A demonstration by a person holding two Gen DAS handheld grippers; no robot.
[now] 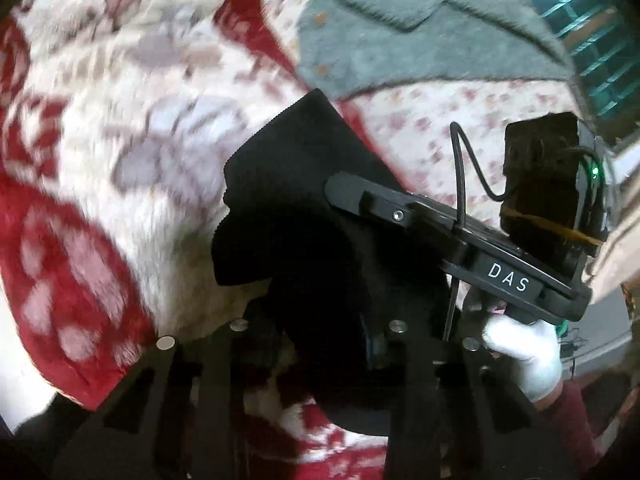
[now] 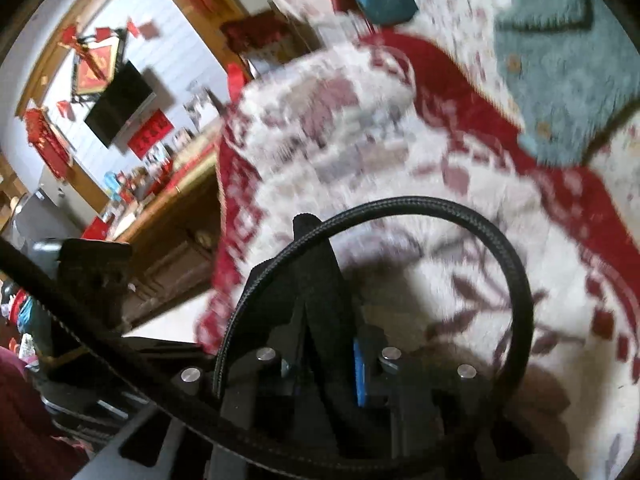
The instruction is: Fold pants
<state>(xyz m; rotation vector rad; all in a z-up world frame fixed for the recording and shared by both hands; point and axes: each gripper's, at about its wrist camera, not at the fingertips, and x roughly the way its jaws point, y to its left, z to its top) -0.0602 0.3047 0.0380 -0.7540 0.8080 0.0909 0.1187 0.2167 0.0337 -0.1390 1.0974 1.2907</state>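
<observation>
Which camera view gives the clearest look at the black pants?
The left wrist view: the black pants fill its centre, ribbed edge sharp against the blanket. The right wrist view shows only a narrow dark strip between its gripper's fingers, behind a cable.

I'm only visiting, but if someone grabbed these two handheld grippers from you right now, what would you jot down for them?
Left gripper: black pants bunched between its fingers; whether it pinches them is unclear.
Right gripper: shut on a narrow strip of the same black cloth; its cable loops in front.
Pants are over the red-and-white blanket, with a grey-green garment beyond.
Done: both ends picked up.
Left: fold and lay flat.
</observation>
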